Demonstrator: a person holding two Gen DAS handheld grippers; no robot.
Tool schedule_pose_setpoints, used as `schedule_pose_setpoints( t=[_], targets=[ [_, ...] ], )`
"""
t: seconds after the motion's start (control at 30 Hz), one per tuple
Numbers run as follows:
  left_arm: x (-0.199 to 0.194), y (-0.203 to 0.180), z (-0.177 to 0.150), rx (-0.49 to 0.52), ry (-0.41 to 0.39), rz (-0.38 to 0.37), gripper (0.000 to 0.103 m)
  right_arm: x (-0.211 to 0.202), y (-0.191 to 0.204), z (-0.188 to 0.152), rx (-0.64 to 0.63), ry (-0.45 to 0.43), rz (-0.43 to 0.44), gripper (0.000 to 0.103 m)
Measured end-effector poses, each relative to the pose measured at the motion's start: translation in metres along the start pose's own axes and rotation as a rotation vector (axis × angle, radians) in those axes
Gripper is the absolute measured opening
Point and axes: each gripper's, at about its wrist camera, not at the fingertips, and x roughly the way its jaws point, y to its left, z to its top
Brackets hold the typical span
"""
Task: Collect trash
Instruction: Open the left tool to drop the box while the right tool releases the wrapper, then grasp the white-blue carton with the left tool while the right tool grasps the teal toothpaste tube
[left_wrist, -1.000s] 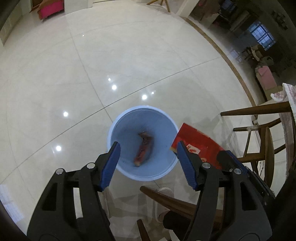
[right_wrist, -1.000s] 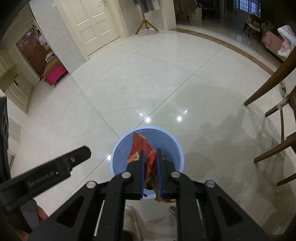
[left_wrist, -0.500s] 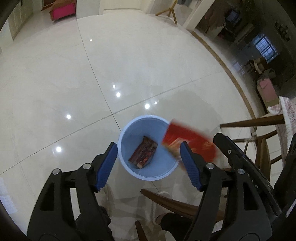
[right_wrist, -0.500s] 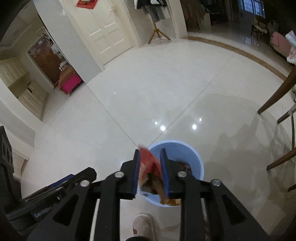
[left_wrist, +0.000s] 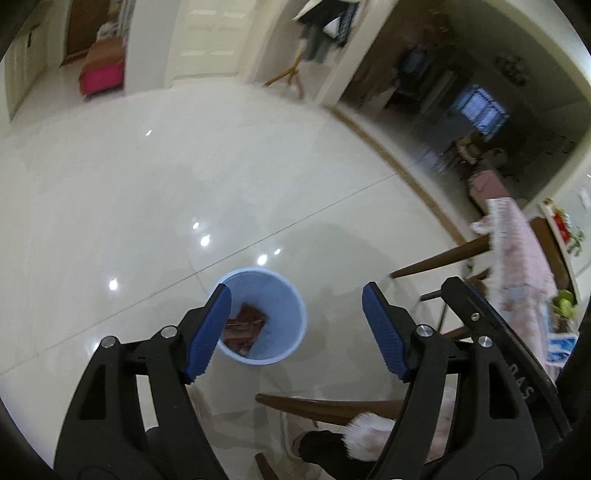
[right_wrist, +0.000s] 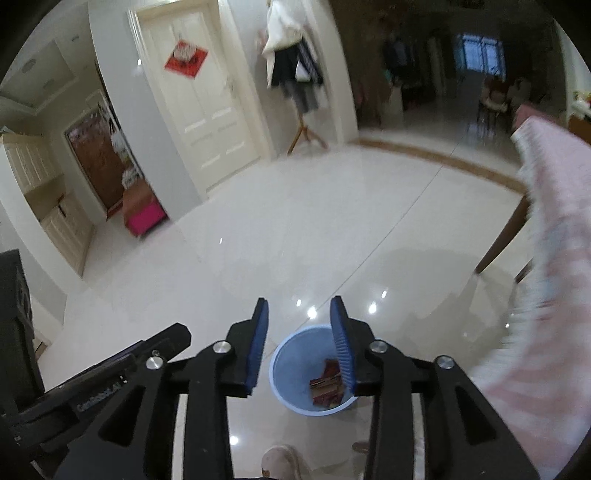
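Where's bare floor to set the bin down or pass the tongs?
Bare tile stretches left of and beyond the blue bin, toward the door. Crowded on the right: chair legs, the pink cloth, a slippered foot.

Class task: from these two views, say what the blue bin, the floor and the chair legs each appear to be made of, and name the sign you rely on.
Blue bin: probably plastic; thin, smooth wall of even pale blue, matt.
Floor: likely polished ceramic or stone tile; glossy, mirrors ceiling lights, thin joint lines.
Chair legs: seemingly wood, dark brown, tapered, slight sheen; grain too blurred to confirm.
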Motion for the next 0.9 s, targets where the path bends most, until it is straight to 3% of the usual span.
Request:
schedule_pose_setpoints(
  t=[0.17, 0.37, 0.63, 0.9],
  targets=[
    [-0.043, -0.057, -0.009, 0.126, -0.055, -0.087, 0.074, -0.096, -0.031, 0.001, -0.002, -0.15, -0.09, 0.047],
    [-0.069, -0.15, -0.046, 0.384, -0.072, -0.199, 0.074, -0.193, -0.095, -0.017, 0.054, -0.283, -0.217, 0.052],
    [-0.065, -0.266, -0.101, 0.687, -0.018, -0.333, 0.074, -0.261, -0.196, -0.052, 0.171, -0.338, -0.38, 0.053],
    [-0.048, -0.327, -0.124, 0.842, -0.006, -0.295, 0.074, -0.274, -0.265, -0.062, 0.282, -0.318, -0.446, 0.054]
  ],
)
